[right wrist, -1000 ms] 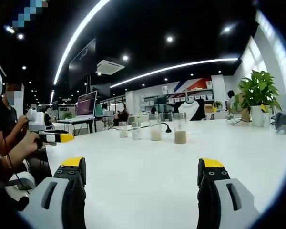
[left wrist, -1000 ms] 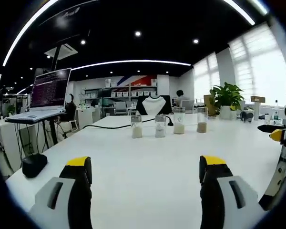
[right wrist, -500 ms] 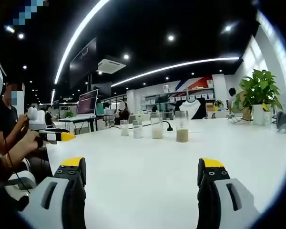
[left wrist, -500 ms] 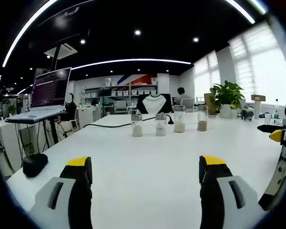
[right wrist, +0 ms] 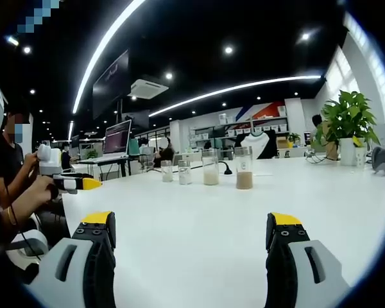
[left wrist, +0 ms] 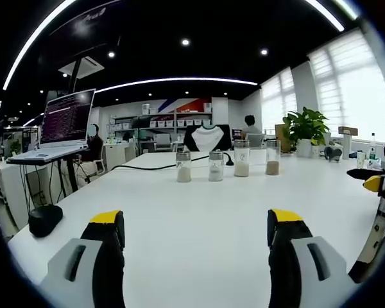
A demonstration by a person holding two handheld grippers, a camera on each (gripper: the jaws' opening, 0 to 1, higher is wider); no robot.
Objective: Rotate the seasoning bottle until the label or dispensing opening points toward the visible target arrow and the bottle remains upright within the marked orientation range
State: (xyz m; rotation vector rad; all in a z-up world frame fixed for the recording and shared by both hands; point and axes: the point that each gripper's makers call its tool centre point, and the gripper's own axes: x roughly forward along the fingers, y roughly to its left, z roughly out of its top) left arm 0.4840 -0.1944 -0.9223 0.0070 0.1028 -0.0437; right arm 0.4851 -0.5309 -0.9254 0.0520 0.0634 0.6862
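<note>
In the left gripper view, the left gripper (left wrist: pixel 196 247) is seen released, its two yellow-tipped jaws standing wide apart at five and seven o'clock with nothing between them. A broad stretch of bare white table (left wrist: pixel 199 205) lies ahead of the jaws. Four seasoning bottles (left wrist: pixel 225 164) are lined up upright in a row just above the view's centre, well apart from the jaws; a gap is kept between each bottle and the next. The two bottles toward eleven o'clock hold pale contents, and the one at the one o'clock end holds brown contents. A black cable (left wrist: pixel 147 168) runs along the table behind the row. The table's left edge falls away toward eight o'clock, where a black pouch (left wrist: pixel 45 219) rests near that edge. A laptop (left wrist: pixel 58 128) is raised on a stand at ten o'clock. At three o'clock, the right gripper (left wrist: pixel 378 181) enters, its yellow tip over the table's right side.

In the right gripper view, the right gripper (right wrist: pixel 189 247) is likewise released and empty, jaws at five and seven o'clock. The bottles stand at twelve o'clock, the brown-filled one (right wrist: pixel 244 168) nearest. Open tabletop surrounds them. At nine o'clock the left gripper (right wrist: pixel 74 184) is held in a person's hand (right wrist: pixel 32 196), beyond the table's left edge. A potted plant (right wrist: pixel 348 125) stands at two o'clock near the far edge.
</note>
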